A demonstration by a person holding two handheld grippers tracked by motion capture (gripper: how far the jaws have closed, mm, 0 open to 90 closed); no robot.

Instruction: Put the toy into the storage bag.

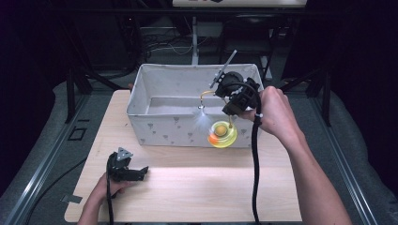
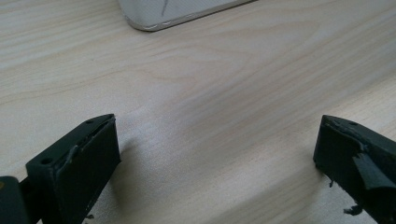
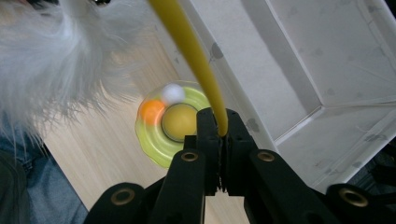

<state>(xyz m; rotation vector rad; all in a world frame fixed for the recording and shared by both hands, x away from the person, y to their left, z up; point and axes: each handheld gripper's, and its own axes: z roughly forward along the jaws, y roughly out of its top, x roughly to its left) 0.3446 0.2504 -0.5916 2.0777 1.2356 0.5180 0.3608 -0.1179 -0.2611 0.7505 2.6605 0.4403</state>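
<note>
A cat toy (image 1: 221, 133) with a round yellow-green base, a yellow ball at its centre and small orange and white balls in its track is hanging above the front wall of a white fabric bin (image 1: 141, 89), held up by its curved yellow wire (image 3: 189, 44). A tuft of white feathers (image 1: 202, 120) is dangling from the wire's far end, just left of the base. The right gripper (image 3: 218, 140) is pinching the wire tight between its two black jaws, with the person's right hand (image 1: 274, 112) raised over the bin's right front corner, the forearm angling in from the lower right and a black cable (image 1: 256, 178) trailing down over the table. The left gripper (image 1: 141, 172) is resting low on the pale wooden table (image 1: 197, 192) at the near left, well apart from the toy, its jaws standing wide with bare tabletop between them. The bin is sitting toward the table's far edge, patterned with small grey marks.
</note>
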